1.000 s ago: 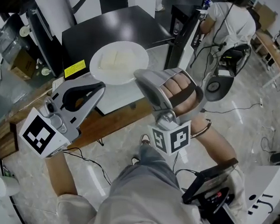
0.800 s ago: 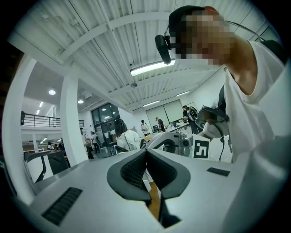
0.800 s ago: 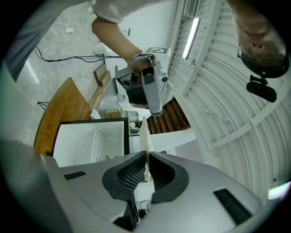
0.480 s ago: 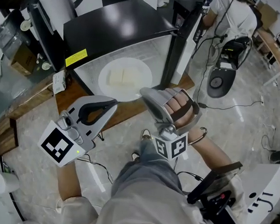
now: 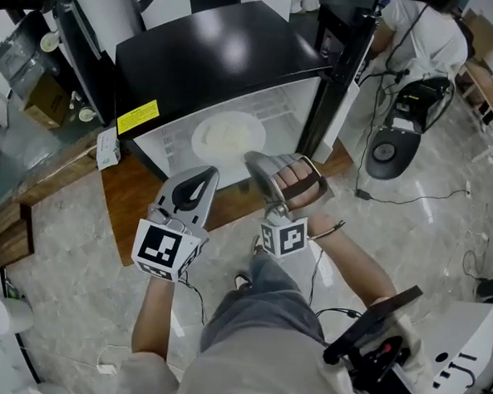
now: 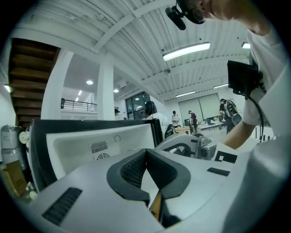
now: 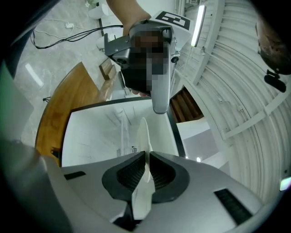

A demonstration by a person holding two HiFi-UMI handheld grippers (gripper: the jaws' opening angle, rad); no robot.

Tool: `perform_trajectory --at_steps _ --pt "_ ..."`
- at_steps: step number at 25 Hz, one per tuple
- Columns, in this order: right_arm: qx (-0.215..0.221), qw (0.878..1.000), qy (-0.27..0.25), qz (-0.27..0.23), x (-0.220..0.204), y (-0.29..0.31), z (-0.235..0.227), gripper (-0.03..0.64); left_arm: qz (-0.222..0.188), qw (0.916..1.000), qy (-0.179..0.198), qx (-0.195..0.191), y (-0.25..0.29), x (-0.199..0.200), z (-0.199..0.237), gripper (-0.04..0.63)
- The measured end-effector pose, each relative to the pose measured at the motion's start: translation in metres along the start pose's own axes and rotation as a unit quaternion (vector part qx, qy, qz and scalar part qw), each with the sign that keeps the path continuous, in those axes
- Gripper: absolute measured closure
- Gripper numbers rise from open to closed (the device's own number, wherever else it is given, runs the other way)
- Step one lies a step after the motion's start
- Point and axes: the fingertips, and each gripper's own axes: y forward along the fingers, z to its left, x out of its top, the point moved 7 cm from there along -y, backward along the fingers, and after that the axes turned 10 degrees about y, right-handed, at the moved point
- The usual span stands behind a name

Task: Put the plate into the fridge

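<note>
A: Where's the plate?

B: I'm holding the plate point(image 5: 228, 136) in the right gripper point(image 7: 148, 154). It's hanging in the open front of the fridge point(image 5: 214, 53), against the white inside, just under the black top.

A: How's the grip looking?

B: The jaws are clamping on the plate's near-right rim. They're almost together, with only the rim's thickness between the pads. In the right gripper view the plate is running edge-on, straight out from the jaws toward the fridge's white inside.

A: Is it resting on a shelf?

B: I can't tell. No view is showing the underside.

A: And the left?

B: The left gripper point(image 6: 146, 151) is sitting just near-left of the plate. Its jaws are pressing together with nothing between them, and its tip is pointing at the plate's near rim. I can't tell whether it's touching. Its own view is looking into the fridge's white inside, with the right gripper showing at its right.

A: Door?

B: The door point(image 5: 341, 73) is standing open on the right, edge-on to me.

A: Anything else around?

B: The fridge is standing on a wooden platform point(image 5: 125, 201) on a pale floor point(image 5: 74, 290). A yellow label point(image 5: 136, 117) is showing at the top's near-left edge. A person in white point(image 5: 423, 40) is bending over at far right, well apart from us.
</note>
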Motion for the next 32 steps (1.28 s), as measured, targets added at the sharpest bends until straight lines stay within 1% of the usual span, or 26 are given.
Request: perform_trajectory --at_steps 2,5,7,10,14,20,24,28,32 --pt "0.006 1.0 0.001 0.0 -0.007 0.013 0.009 0.583 0.011 0.9998 -0.007 0.016 0.014 -0.013 0.001 0.577" --pt "0.01 1.0 -0.007 -0.002 -0.019 0.035 0.019 0.583 0.022 0.9992 -0.018 0.028 0.037 -0.031 0.008 0.576" --pt "0.014 1.0 -0.011 -0.004 -0.026 0.052 0.024 0.583 0.026 0.9987 -0.028 0.033 0.052 -0.042 0.016 0.577" --pt "0.021 1.0 -0.011 -0.001 -0.036 0.066 0.031 0.583 0.034 0.998 -0.045 0.028 0.069 -0.057 0.02 0.577" --pt "0.022 1.0 -0.011 0.0 -0.05 0.087 0.038 0.583 0.057 0.9974 -0.03 0.033 0.095 -0.073 0.027 0.577" --pt "0.032 0.999 -0.022 -0.011 -0.06 0.108 0.05 0.583 0.062 0.9964 -0.046 0.035 0.124 -0.091 0.035 0.576" --pt "0.048 0.998 -0.023 -0.015 -0.067 0.12 0.056 0.584 0.073 0.9961 -0.036 0.033 0.14 -0.1 0.037 0.577" --pt "0.07 0.997 -0.024 -0.021 -0.067 0.127 0.059 0.584 0.072 0.9956 -0.047 0.036 0.143 -0.106 0.042 0.577" --pt "0.111 0.993 -0.023 -0.035 -0.069 0.131 0.063 0.583 0.072 0.9951 -0.055 0.039 0.148 -0.11 0.047 0.577"
